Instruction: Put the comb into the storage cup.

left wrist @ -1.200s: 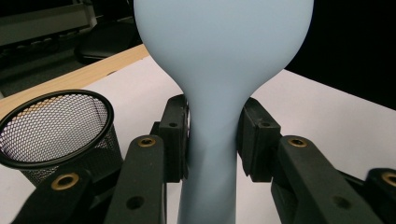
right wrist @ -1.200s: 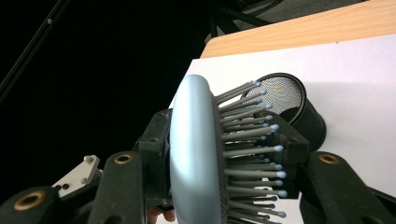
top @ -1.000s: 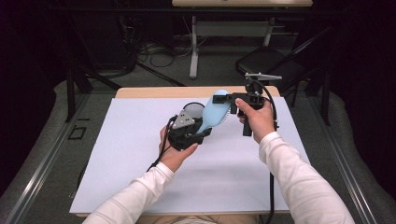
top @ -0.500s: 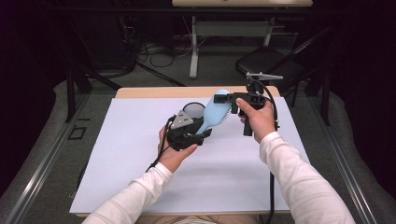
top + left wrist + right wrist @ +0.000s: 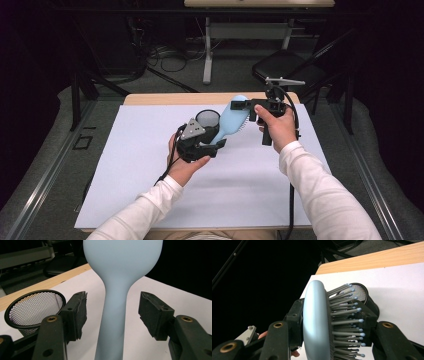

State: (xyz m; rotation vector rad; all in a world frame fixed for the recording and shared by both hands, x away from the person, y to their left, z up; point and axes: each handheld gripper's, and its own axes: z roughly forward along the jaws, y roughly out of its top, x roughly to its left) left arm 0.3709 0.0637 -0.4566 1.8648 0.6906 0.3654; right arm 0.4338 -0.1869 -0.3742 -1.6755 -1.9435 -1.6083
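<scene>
Hairbrush [image 5: 231, 120] clamped in R tool [image 5: 240, 105].

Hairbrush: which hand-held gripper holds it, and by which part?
The right hand-held gripper clamps the hairbrush across its head, back and bristles. The left hand-held gripper is open around the handle.

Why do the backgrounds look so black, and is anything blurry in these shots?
High view: the white table cover is bright, the room behind dim. Left gripper view: the pale blue hairbrush looms close, slightly soft, and the mesh cup is sharp. Right gripper view: bristles crisp against blackness.
</scene>
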